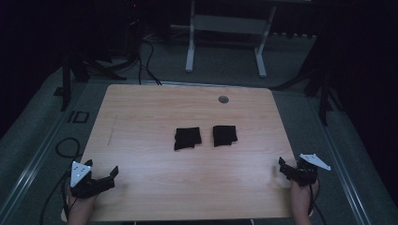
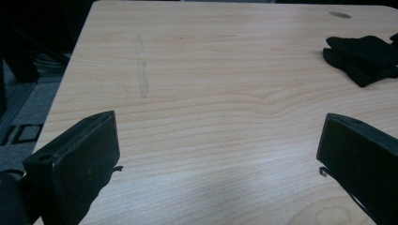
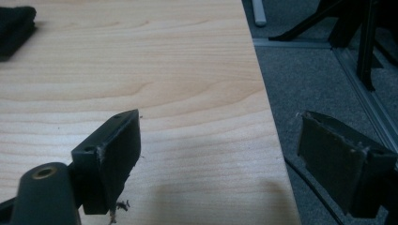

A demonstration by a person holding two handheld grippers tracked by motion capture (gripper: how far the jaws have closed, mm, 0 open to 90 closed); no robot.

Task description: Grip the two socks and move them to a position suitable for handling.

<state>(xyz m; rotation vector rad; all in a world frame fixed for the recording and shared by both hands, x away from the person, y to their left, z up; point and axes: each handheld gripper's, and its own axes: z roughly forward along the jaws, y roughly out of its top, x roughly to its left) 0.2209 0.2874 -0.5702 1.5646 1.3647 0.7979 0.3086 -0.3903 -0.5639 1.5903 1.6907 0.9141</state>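
Two folded black cloths lie side by side at the middle of the wooden table (image 1: 141,117): the left cloth (image 1: 187,138) and the right cloth (image 1: 225,135). My left gripper (image 1: 101,174) rests at the front left corner, open, nothing between its jaws. In the left gripper view the left cloth (image 2: 363,58) sits far off at the upper right. My right gripper (image 1: 288,168) is at the table's right front edge, open and empty. In the right gripper view one jaw hangs over the table, the other over the floor; a black cloth (image 3: 15,28) shows at the top left.
A round grey grommet (image 1: 223,99) sits near the table's far edge. A white desk frame (image 1: 225,33) stands on the carpet beyond. Black cables (image 1: 65,147) lie on the floor at the left. Dark stand legs (image 1: 324,89) rise at the right.
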